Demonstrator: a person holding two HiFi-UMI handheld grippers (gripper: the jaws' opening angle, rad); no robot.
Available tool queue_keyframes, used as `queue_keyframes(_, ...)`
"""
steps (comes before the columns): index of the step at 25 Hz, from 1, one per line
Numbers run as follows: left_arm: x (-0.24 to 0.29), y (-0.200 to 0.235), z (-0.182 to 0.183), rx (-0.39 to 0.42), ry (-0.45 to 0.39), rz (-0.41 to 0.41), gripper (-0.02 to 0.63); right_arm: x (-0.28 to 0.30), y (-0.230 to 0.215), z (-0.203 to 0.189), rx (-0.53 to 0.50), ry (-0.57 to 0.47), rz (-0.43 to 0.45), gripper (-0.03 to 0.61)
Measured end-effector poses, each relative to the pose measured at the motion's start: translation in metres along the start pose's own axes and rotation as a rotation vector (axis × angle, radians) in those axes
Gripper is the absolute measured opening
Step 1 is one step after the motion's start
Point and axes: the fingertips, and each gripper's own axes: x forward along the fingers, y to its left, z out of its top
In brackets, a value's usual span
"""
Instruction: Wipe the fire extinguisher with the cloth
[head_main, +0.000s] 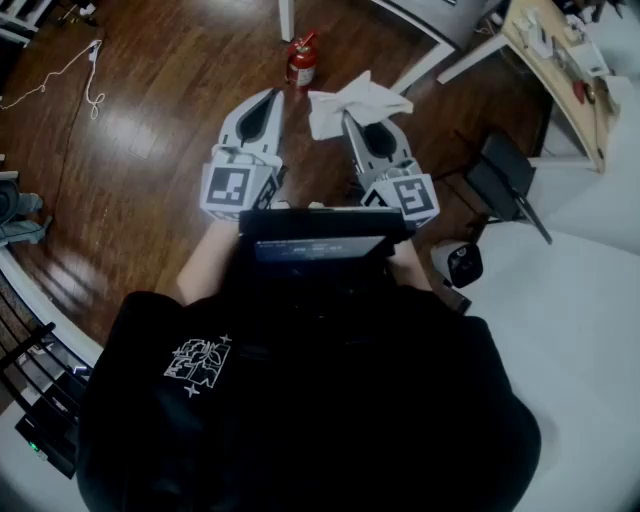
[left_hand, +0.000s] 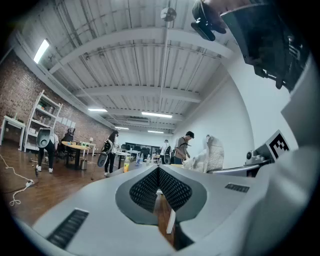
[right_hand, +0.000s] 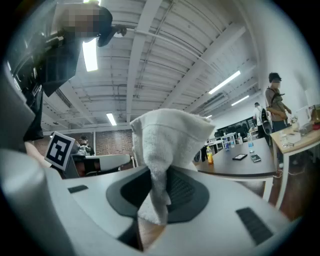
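Note:
A small red fire extinguisher (head_main: 301, 62) stands upright on the wooden floor, beyond both grippers. My right gripper (head_main: 352, 118) is shut on a white cloth (head_main: 352, 102), which bunches above its jaws; in the right gripper view the cloth (right_hand: 165, 145) fills the middle and hangs down between the pads. My left gripper (head_main: 270, 97) is shut with nothing in it, its tips a little left of and nearer than the extinguisher. In the left gripper view the jaws (left_hand: 159, 172) meet, and the extinguisher is out of sight. Both grippers point slightly upward.
A white table leg (head_main: 286, 20) stands just behind the extinguisher. A black stand (head_main: 500, 180) and a desk (head_main: 560, 70) sit at the right. A white cable (head_main: 70, 70) lies on the floor at the left. People stand far off in the room.

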Motion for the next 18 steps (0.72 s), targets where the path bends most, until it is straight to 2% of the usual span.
queue_keyframes(18, 0.0052, 0.0024, -0.0087, -0.005, 0.012, -0.002, -0.002, 0.0014, -0.0055, -0.0074, 0.012, 0.004, -0.007, 0.098)
